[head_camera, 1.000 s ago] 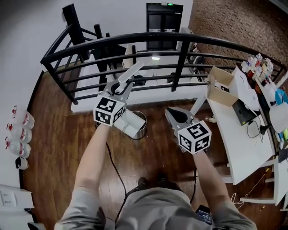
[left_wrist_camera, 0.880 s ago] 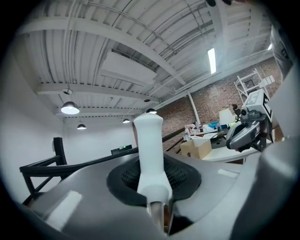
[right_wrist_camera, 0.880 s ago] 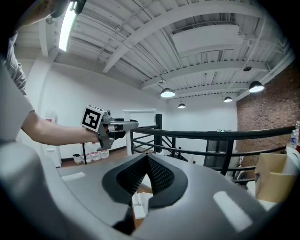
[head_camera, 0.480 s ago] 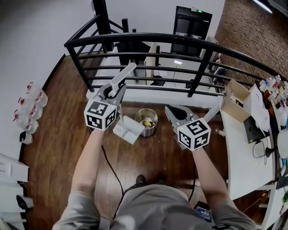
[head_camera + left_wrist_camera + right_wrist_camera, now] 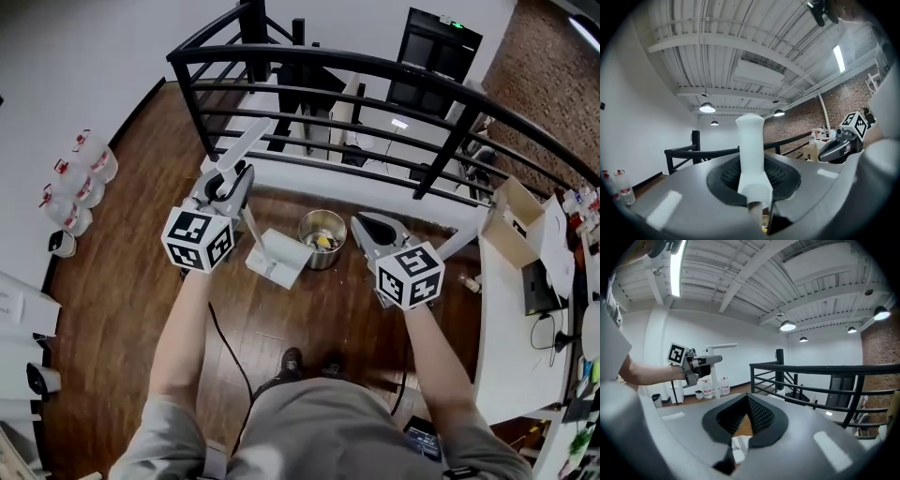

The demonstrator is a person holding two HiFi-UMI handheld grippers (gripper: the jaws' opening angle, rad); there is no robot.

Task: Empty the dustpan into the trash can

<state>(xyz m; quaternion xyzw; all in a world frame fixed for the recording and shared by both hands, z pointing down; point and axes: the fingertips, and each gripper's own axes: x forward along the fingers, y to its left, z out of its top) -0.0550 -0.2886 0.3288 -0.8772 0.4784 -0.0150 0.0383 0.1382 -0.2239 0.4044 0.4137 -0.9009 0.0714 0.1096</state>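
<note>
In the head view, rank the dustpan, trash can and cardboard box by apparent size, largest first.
1. dustpan, counting its long handle
2. cardboard box, close to the dustpan, so that order is unsure
3. trash can, clearly smallest

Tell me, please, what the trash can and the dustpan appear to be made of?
Trash can: likely metal, perhaps steel; its silvery wall and rim gleam. Dustpan: probably plastic, matte white; its handle and pan look smooth and moulded, with no shine.

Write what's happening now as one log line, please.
left tool: shut on dustpan handle | dustpan: beside trash can | right tool: shut, empty
</note>
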